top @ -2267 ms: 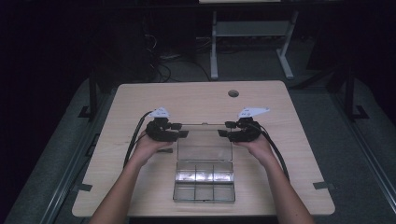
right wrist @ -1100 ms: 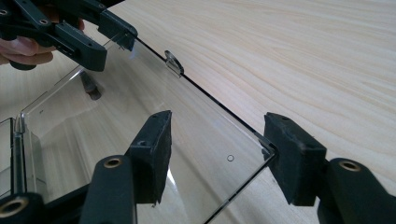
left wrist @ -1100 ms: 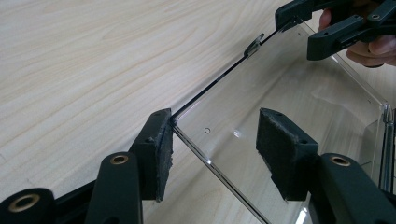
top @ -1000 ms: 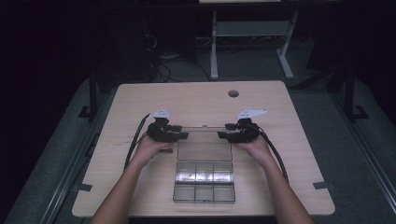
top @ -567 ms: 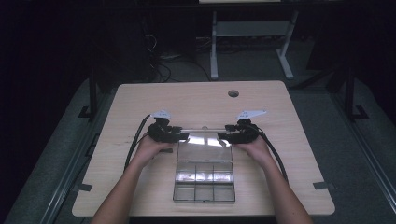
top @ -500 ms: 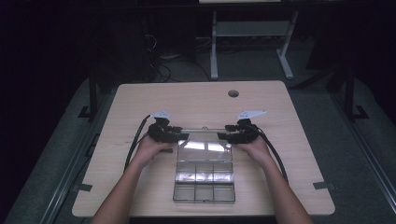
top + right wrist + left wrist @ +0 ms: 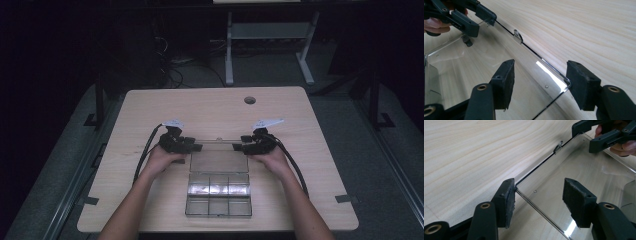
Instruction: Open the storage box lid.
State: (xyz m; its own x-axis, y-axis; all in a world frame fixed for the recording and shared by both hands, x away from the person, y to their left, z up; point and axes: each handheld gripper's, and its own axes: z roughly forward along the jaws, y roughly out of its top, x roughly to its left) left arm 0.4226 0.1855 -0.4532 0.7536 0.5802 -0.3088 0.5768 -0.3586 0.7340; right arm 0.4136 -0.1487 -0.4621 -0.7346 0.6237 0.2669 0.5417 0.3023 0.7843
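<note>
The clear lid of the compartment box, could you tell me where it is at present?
In the high view the lid lies open and flat on the table, just beyond the box, between the left tool and right tool.

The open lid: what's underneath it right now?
Through the clear lid the pale wood table shows; nothing lies beneath it. The left gripper and right gripper each straddle a far corner, jaws apart. In the high view, glare hides the contents of the box.
</note>
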